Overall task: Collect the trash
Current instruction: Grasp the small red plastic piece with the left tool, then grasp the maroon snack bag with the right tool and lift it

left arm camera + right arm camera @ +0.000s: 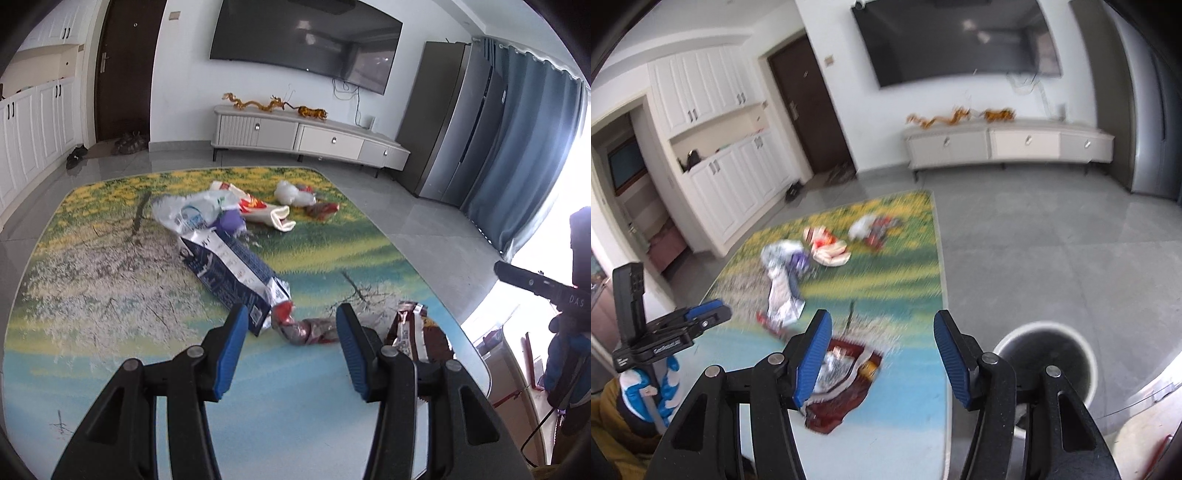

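Note:
Wrappers lie scattered on a table with a printed landscape cloth (110, 295). My left gripper (291, 317) is open, its blue pads either side of a crumpled red and silver wrapper (303, 328) without touching it. A long blue and white bag (229, 273) lies just beyond. A brown wrapper (413, 328) lies to the right and shows below my open, empty right gripper (882, 328) in the right wrist view (842, 387). A white bin (1049, 362) stands on the floor by the table's right edge.
More trash lies farther back: a clear plastic bag (192, 214), a white and red packet (266, 214), and a white bag (291, 194). A TV cabinet (310, 136), fridge (458, 122) and white cupboards (716, 170) line the walls.

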Demonstrator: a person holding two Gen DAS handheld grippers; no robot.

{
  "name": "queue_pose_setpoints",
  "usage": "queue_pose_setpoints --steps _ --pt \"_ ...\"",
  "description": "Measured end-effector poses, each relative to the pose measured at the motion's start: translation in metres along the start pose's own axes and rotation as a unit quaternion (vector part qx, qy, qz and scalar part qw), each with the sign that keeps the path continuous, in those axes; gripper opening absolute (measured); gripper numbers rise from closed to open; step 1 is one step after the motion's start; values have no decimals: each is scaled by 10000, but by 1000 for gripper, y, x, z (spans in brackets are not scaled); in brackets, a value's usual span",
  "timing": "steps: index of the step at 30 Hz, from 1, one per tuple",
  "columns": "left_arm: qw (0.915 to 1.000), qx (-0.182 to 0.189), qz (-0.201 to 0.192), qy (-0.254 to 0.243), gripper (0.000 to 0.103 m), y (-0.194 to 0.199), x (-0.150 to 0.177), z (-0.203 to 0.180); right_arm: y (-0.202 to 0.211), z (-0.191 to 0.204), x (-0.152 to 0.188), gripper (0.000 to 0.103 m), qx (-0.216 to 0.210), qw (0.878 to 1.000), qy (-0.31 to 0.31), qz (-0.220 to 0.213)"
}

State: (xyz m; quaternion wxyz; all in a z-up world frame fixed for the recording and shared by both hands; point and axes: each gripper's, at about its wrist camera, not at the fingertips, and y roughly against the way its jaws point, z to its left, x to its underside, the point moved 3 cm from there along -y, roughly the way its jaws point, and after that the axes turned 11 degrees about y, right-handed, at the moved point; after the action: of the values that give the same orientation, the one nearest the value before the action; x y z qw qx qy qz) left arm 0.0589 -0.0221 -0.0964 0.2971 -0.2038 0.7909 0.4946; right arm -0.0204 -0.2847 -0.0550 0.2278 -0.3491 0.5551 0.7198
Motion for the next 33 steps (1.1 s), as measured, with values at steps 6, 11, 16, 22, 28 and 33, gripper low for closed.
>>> queue_pose_setpoints --steps 6,11,16,22,28,33 --pt "9997 -94 171 111 47 -24 3 5 -34 8 21 56 -450 9978 -5 483" --pt "9994 -136 274 148 47 -40 2 5 -48 6 35 56 -626 9955 -135 704" --pt "9988 -170 390 231 38 -52 4 7 -59 5 44 56 -813 9924 -256 886" --pt "9979 -191 511 353 22 -60 8 12 -73 10 51 56 -1037 9883 -309 1078" --pt "9977 -84 576 352 12 -60 10 12 -76 13 53 53 -1189 9859 -375 1113" --pt "9977 -13 573 350 10 -56 12 10 -76 13 54 24 -1271 9850 -438 1079"
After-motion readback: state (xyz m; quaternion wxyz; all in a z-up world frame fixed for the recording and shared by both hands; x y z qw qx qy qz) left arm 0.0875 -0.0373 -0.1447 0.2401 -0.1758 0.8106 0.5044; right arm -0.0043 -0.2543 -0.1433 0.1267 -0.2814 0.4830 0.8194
